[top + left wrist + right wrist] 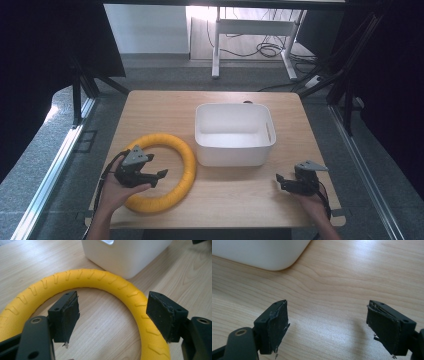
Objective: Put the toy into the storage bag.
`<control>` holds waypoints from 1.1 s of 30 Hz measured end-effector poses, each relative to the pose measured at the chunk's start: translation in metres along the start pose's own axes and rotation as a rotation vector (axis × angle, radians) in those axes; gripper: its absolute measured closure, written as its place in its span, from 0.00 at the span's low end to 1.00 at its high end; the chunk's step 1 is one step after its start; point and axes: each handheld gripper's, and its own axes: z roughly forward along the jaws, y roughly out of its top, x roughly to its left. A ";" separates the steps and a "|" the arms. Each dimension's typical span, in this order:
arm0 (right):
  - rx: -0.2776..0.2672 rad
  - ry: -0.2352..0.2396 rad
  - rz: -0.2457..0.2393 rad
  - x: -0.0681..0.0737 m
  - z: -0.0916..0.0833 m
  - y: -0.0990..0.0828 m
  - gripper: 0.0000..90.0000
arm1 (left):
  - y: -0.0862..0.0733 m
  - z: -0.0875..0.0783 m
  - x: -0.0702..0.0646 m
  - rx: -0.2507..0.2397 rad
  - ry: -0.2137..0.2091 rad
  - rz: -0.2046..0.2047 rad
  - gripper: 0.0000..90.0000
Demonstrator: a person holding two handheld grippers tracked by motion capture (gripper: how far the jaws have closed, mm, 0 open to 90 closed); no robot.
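Observation:
A yellow ribbed ring (170,160) lies flat on the wooden table (235,200), left of a white bin (234,134). My left gripper (159,176) hovers over the ring's hollow middle, held in a hand at the front left. In the left gripper view its jaws stand wide apart, the yellow ring (82,277) arcs beyond them and only bare wood lies between the pads (71,315). My right gripper (280,180) sits at the front right, right of the bin's front corner. Its pads (277,326) are spread wide over bare wood.
The white bin (125,255) is empty and stands at the table's middle, its corner (262,252) close ahead of the right gripper. Dark curtains and metal rails flank the table. A white desk frame and cables lie on the floor beyond.

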 end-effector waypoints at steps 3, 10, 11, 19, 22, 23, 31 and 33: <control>-0.002 0.007 -0.003 0.001 -0.001 0.001 0.20 | -0.006 -0.003 -0.001 0.011 -0.023 -0.015 0.32; 0.009 0.010 -0.037 0.006 0.001 0.001 0.21 | -0.027 -0.013 -0.024 0.031 -0.098 -0.014 0.32; 0.009 0.010 -0.037 0.006 0.001 0.001 0.21 | -0.027 -0.013 -0.024 0.031 -0.098 -0.014 0.32; 0.025 -0.004 -0.064 0.008 0.002 -0.001 0.22 | -0.027 0.022 -0.054 0.194 -0.121 0.071 0.33; 0.031 -0.007 -0.065 0.008 0.003 -0.001 0.22 | -0.029 0.039 -0.055 0.256 -0.099 0.079 0.35; 0.036 -0.011 -0.070 0.008 0.003 -0.002 0.22 | -0.030 0.047 -0.055 0.279 -0.104 0.081 0.36; 0.039 -0.016 -0.079 0.008 0.004 -0.004 0.22 | -0.032 0.065 -0.060 0.370 -0.103 0.133 0.43; 0.039 -0.015 -0.077 0.008 0.004 -0.004 0.22 | -0.032 0.068 -0.060 0.393 -0.096 0.144 0.47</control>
